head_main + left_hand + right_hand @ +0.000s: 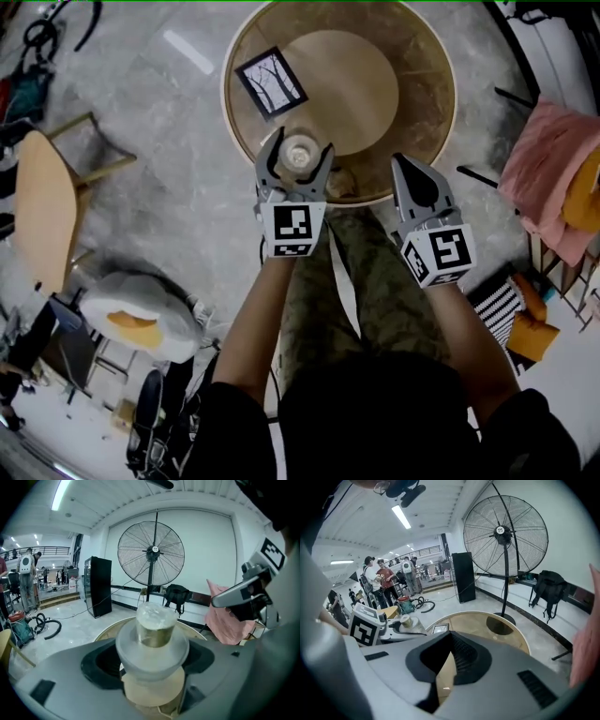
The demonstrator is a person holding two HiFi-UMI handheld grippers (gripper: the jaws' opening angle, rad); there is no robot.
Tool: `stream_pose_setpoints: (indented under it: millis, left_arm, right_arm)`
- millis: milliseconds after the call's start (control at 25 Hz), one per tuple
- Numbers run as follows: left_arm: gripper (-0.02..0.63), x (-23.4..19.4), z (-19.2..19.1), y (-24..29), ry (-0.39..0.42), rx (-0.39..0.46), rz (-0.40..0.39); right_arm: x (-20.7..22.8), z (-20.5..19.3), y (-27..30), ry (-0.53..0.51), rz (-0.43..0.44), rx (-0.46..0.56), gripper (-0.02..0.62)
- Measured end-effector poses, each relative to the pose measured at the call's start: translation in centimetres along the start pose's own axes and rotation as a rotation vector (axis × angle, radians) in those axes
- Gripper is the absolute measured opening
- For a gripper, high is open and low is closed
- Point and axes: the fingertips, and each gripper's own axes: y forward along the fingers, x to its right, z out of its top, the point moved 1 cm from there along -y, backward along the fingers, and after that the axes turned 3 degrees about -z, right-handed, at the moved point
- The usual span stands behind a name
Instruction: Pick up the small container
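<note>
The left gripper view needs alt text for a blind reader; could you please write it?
The left gripper holds a small container, translucent with a pale lid, between its fingers above a round table. Behind stand a pedestal fan and a black cabinet; the right gripper shows at right.

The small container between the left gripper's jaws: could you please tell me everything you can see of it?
The small container is a little round, translucent pot, plastic by the look of it. It has a wide whitish collar and a narrower clear cylinder above it, which shows a yellowish-brown fill under a frosted top. It stands upright, clamped on both sides by the left gripper, over the near edge of the round table. Whether its base touches the table cannot be told.
</note>
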Motion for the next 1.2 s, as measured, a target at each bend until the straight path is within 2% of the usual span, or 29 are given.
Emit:
stream_pose_setpoints:
  millis: [400,760,920,1200]
  left_arm:
    - [0.349,-0.3,8.7,-4.6,-0.025,0.024,0.047]
    - [0.348,1.6,16.6,-9.2,-0.018,0.051,0.050]
    - [0.350,2.7,20.8,-11.5,0.022,0.094,0.031]
    - [0.350,4.6,26.0,-15.6,0.089,0.108,-0.015]
  right_arm:
    - [-0.7,6.7,-2.5,-0.031,0.015,0.054,0.021]
    - [1.1,13.0,-6.7,-0.011,-0.036,0.123,0.021]
    - [1.2,16.9,-8.9,-0.005,-0.046,0.166,0.021]
    - [0.2,22.7,-12.7,-0.013,-0.048,0.239,0.021]
